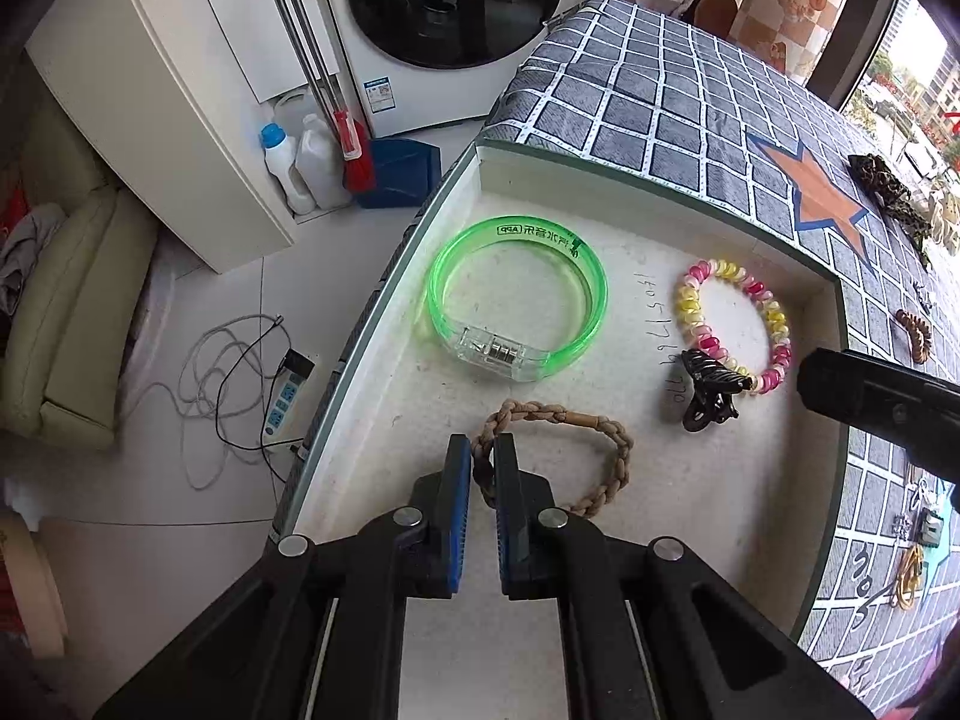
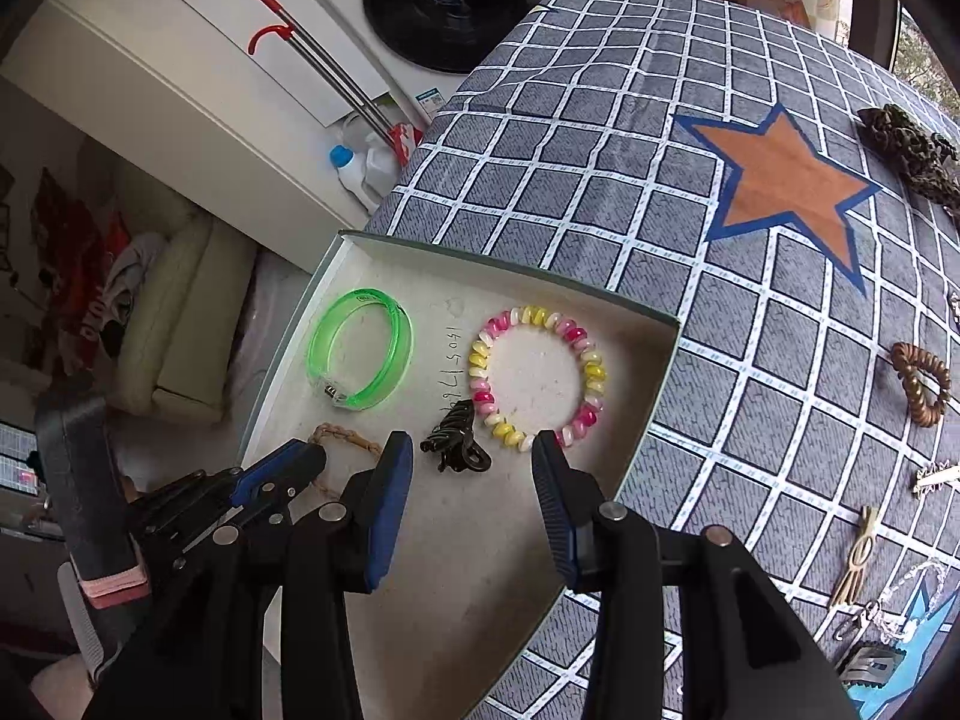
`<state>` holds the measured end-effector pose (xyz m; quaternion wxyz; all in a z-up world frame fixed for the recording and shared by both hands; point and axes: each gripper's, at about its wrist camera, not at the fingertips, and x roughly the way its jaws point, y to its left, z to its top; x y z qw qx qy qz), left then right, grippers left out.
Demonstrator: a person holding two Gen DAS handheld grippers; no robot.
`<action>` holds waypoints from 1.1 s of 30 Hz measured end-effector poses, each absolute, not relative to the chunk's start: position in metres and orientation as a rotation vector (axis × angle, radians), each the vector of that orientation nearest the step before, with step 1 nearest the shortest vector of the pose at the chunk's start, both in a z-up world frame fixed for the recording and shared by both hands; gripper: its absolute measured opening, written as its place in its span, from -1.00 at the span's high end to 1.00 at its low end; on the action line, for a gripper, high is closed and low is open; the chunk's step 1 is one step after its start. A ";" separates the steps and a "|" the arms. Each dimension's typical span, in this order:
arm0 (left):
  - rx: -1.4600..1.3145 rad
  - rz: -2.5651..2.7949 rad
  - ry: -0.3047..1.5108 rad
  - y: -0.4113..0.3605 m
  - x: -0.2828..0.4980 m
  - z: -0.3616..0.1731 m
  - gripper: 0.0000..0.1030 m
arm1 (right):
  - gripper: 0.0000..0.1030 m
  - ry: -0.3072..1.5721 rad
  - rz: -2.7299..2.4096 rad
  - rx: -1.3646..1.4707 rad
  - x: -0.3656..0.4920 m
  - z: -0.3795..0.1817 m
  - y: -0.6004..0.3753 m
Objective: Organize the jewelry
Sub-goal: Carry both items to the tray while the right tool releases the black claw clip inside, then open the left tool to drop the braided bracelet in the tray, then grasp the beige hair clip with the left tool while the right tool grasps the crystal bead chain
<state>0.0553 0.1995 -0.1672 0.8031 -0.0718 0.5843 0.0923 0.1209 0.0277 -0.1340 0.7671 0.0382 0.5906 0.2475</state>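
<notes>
Left gripper pinched shut on the braided tan hair tie, low over the floor of the shallow white box; right gripper spread apart and empty above the black claw clip. Best to set the tie flat in bare space, clear of the green bangle and the pink-and-yellow spiral tie, then release. Checked grey cloth beneath, with more pieces lying loose; washing machine and mop beyond.
</notes>
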 end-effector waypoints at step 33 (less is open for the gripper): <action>-0.011 0.129 1.217 0.134 0.056 -0.132 -1.00 | -0.55 1.343 0.273 0.243 0.063 -0.133 -0.114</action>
